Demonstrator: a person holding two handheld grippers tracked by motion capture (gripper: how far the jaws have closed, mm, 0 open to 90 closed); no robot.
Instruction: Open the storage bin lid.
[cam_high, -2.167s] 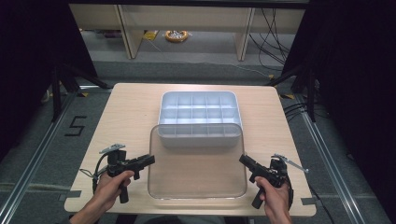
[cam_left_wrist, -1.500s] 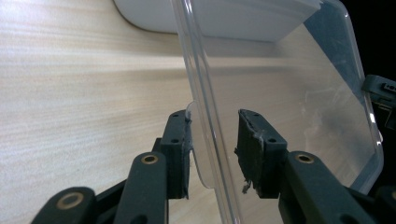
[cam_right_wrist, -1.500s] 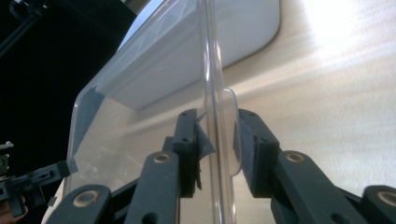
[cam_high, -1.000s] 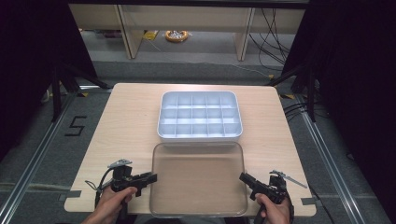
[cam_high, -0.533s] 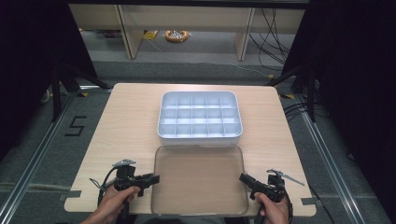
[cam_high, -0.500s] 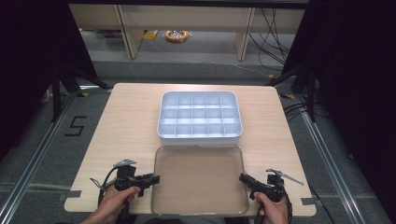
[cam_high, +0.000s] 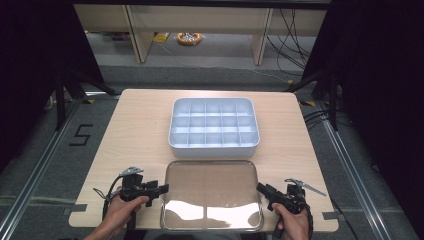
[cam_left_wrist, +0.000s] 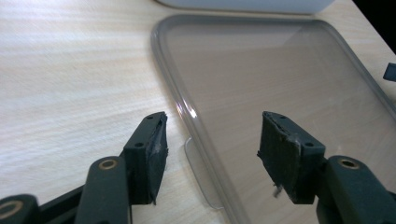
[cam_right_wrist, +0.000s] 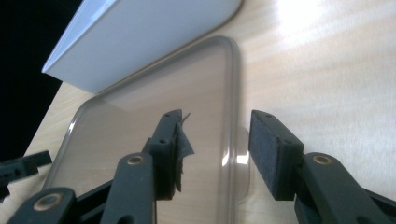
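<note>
Dark curtains flank a grey floor where a pale wooden desk (cam_high: 135, 130) stands, with rails along both sides and a "5" marked on the floor (cam_high: 80, 135) to the left. Beyond the far edge sit wooden shelf legs, trailing cables and a yellow ring-shaped object (cam_high: 189, 38) on the floor.

On the desk's far half sits a white compartment tray (cam_high: 214, 127), divided into a grid of small cells, with bare wood to its left and right. Just in front of it, nearly touching its near wall, a clear plastic lid (cam_high: 212, 192) lies flat, its near rim close to the desk's front edge. Open wood stretches on both sides of the lid out to the desk's side edges.

The left claw (cam_high: 161, 189), held in the person's left hand (cam_high: 122, 210), sits at the lid's left rim. In the left gripper view its jaws stand wide apart, straddling the rim (cam_left_wrist: 187, 116) and a small tab (cam_left_wrist: 201, 172) there, one jaw over bare wood and the other over the lid, gripping nothing.

The right claw (cam_high: 262, 189), in the right hand (cam_high: 292, 222), sits at the lid's right rim. In the right gripper view the jaws are likewise spread, one over the lid and one over the wood, either side of the rim and its tab (cam_right_wrist: 243, 158), closed on nothing. The white tray's wall (cam_right_wrist: 140, 42) rises just beyond the lid.
</note>
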